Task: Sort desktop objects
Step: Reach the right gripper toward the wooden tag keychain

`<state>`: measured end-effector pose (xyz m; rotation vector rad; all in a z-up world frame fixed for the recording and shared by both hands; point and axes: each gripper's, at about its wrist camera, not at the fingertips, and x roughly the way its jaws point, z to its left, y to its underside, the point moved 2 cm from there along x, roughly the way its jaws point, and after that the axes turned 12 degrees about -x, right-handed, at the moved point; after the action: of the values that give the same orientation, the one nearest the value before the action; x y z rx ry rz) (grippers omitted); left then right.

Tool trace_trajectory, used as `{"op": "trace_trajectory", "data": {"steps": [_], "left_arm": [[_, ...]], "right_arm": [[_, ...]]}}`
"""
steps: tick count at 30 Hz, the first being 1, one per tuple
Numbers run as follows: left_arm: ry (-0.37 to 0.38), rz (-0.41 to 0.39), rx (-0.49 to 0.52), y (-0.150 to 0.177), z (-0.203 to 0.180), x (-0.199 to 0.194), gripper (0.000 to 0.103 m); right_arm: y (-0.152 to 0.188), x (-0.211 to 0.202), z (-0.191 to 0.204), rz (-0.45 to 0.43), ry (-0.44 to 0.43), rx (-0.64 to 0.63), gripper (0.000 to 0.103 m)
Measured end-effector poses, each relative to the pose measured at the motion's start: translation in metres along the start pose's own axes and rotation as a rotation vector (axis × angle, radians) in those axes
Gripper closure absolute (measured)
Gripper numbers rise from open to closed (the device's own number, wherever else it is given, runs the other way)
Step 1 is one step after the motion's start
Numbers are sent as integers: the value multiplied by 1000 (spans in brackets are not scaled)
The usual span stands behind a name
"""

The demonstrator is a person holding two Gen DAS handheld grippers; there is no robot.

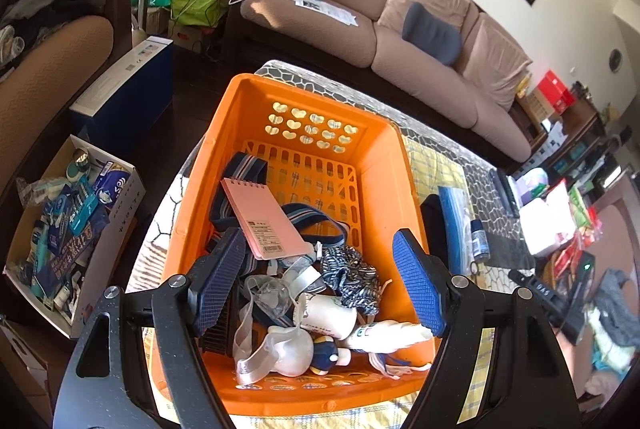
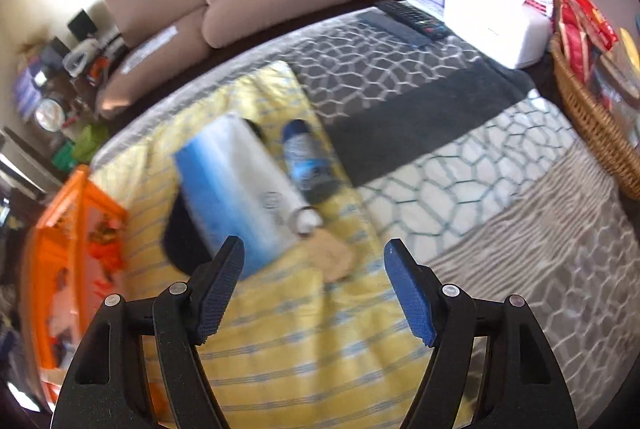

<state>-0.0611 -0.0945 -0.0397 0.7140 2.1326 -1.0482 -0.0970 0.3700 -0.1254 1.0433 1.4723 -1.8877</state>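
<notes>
Basket [image 1: 404, 189] centre frame on the table [image 2: 460, 165], notepad [image 1: 262, 219] inside it, pouch [image 2: 236, 185] and bottle [image 2: 306, 161] right of it, sofa [image 1: 360, 29] behind

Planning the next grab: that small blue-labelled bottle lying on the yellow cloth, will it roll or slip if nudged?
The bottle looks round and lies on its side, so it will probably roll if pushed sideways. The soft yellow cloth may slow it. The open right gripper should likely close across its body.
</notes>
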Motion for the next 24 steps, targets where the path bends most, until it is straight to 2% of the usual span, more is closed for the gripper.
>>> {"op": "trace_trajectory", "data": {"steps": [5, 8, 14, 16, 17, 18, 19, 24], "left_arm": [[15, 4, -1, 6, -11, 5, 29], [51, 37, -11, 13, -21, 13, 29], [59, 58, 48, 29, -49, 24, 29], [42, 24, 80, 30, -56, 21, 29], [35, 7, 94, 29, -59, 20, 29], [27, -13, 109, 28, -61, 17, 29], [24, -23, 115, 28, -61, 16, 29], [35, -25, 76, 24, -56, 15, 29]], "right_arm": [[16, 32, 1, 47, -8, -140, 28], [24, 48, 10, 49, -61, -240, 29], [25, 68, 13, 67, -61, -277, 29], [27, 73, 17, 78, -46, -306, 34], [28, 73, 19, 74, -31, -330, 39], [28, 72, 21, 73, -32, -343, 55], [27, 71, 21, 75, -48, -353, 66], [22, 61, 18, 96, -74, -334, 67]]}}
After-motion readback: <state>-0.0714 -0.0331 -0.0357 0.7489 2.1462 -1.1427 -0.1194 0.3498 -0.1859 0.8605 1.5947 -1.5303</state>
